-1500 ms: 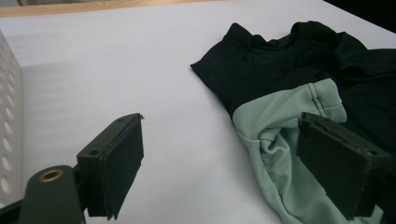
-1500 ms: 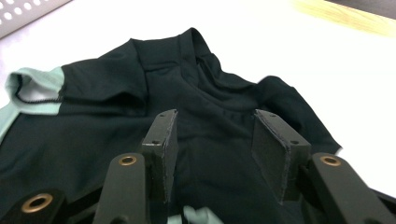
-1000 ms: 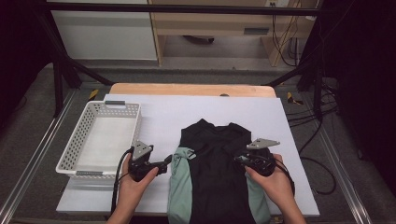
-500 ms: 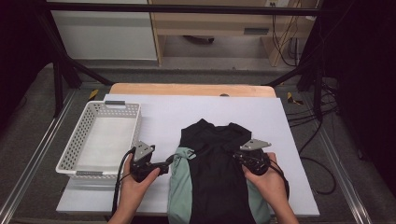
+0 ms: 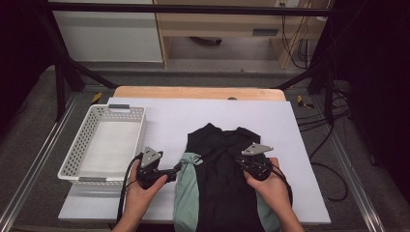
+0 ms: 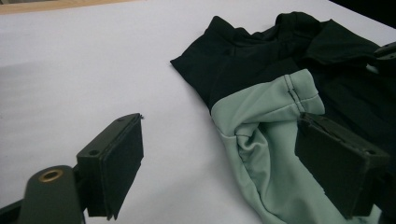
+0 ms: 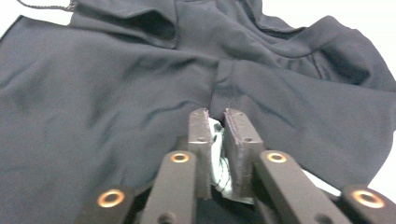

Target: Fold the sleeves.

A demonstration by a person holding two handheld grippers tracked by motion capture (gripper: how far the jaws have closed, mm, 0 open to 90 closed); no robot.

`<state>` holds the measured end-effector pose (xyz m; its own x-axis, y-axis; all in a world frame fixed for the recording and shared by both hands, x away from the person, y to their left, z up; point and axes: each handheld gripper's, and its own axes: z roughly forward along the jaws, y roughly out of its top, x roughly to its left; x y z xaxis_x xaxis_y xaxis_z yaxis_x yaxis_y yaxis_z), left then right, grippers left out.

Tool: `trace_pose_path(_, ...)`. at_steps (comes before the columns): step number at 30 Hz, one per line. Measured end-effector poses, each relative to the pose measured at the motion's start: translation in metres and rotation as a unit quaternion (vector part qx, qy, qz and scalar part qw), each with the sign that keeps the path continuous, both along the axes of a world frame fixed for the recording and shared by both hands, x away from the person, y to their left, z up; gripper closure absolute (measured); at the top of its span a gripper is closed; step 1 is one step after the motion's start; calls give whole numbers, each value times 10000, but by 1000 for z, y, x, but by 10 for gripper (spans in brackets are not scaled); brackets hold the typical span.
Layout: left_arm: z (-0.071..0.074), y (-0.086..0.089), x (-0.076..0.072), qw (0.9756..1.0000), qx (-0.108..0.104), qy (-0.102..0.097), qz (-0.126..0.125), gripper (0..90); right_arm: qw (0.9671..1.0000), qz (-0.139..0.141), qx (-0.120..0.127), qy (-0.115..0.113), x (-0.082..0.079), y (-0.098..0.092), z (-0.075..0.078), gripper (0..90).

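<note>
A black shirt (image 5: pixel 225 169) with pale green sleeves lies flat on the white table top (image 5: pixel 159 121). My left gripper (image 5: pixel 179 166) rests at the shirt's left side. Its jaws stand wide open (image 6: pixel 220 120) astride the cuff of the left green sleeve (image 6: pixel 266 140), without pressing on it. My right gripper (image 5: pixel 240 163) sits over the shirt's right half. Its narrow jaws (image 7: pixel 216 116) pinch a fold of green sleeve fabric (image 7: pixel 218 158) above the black cloth (image 7: pixel 116 93). These jaws have just been opening slightly, with the fabric still between the pads.
A white perforated basket (image 5: pixel 72 164) stands at the table's left edge, close to my left hand. A wooden board (image 5: pixel 193 92) borders the far side. Bare white surface lies beyond the collar and to the shirt's right. Cables (image 5: pixel 333 174) hang off to the right.
My right gripper has shifted a little leftward, from the shirt's right edge onto its black body, and its jaws have narrowed. The left gripper has not moved.
</note>
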<state>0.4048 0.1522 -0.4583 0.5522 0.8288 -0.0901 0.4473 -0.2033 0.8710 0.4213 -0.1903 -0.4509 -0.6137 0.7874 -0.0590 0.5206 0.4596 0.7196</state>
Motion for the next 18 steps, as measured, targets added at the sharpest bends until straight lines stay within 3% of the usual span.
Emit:
trace_pose_path(6,-1,-1,1,10000,9,29,-43,153,9999,93,123,-39,-5,0,1,602)
trace_pose_path(11,-1,-1,1,10000,2,26,-49,152,9994,-2,331,-77,-8,-3,4,464)
trace_pose_path(15,-1,-1,1,10000,-4,29,-58,149,9982,-160,541,-194,-9,-9,10,374)
trace_pose_path(18,-1,-2,0,10000,2,38,-66,146,9956,-410,772,-343,-8,-15,16,272)
